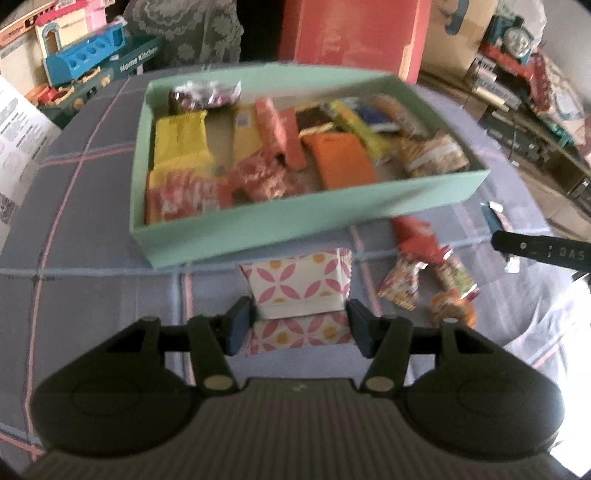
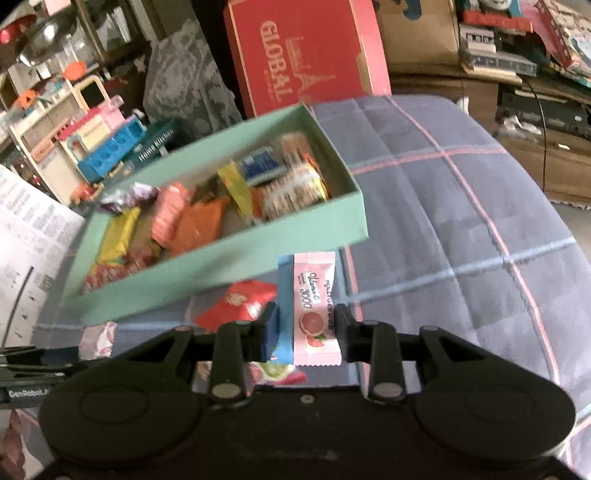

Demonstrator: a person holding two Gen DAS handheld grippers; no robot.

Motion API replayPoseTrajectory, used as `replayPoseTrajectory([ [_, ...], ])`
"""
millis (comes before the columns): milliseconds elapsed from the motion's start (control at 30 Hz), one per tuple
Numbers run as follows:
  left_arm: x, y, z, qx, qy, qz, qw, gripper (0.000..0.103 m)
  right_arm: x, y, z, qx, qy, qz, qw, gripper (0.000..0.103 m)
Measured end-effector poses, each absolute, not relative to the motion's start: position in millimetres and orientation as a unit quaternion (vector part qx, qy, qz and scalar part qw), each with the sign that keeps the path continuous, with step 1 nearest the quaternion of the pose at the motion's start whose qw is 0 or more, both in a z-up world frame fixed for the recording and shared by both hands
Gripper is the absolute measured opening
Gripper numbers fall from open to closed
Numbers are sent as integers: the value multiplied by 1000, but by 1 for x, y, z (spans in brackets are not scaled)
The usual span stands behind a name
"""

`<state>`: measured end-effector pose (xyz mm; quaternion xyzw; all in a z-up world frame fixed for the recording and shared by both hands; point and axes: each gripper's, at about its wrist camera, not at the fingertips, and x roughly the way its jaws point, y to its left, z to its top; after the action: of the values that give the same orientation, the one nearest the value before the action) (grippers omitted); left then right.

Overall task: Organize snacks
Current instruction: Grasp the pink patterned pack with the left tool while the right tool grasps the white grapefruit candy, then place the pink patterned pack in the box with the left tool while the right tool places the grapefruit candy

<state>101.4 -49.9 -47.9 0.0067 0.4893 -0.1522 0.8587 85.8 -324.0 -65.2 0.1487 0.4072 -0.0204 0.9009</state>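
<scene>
A mint green box (image 1: 295,229) (image 2: 229,251) full of several snack packets sits on the checked cloth. My left gripper (image 1: 299,325) is shut on a white packet with pink petal pattern (image 1: 299,284), held just in front of the box's near wall. My right gripper (image 2: 304,332) is shut on a pink and blue "Vitamin C 3000" sachet (image 2: 314,314), held upright near the box's right corner. A red packet (image 2: 240,302) lies on the cloth below it. Loose red and orange snacks (image 1: 424,266) lie right of the box.
A red "GLOBAL" carton (image 2: 306,55) stands behind the box. Toy boxes (image 1: 85,59) crowd the back left, a toy train (image 1: 517,33) and shelves the back right. Printed paper (image 1: 18,140) lies at the left. The right gripper's body (image 1: 543,251) shows at the right edge.
</scene>
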Motion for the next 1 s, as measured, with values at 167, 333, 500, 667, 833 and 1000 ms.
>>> replayPoseTrajectory([
  [167,116,-52,-22,0,461,-157,874,56,98,-323,-41,161,389,-5,907,32],
  [333,153,-55,-2,-5,438,-146,887,56,120,-318,-21,166,374,11,912,32],
  [500,197,-66,-1,-7,442,-138,886,56,149,-311,-16,166,378,19,911,32],
  [667,223,-76,-18,-7,459,-135,878,56,179,-300,-25,165,392,25,905,32],
  [833,237,-82,-36,-3,474,-134,870,56,199,-293,-38,166,405,24,899,32],
  [1000,243,-85,-46,0,481,-135,866,56,210,-288,-47,159,414,24,896,33],
])
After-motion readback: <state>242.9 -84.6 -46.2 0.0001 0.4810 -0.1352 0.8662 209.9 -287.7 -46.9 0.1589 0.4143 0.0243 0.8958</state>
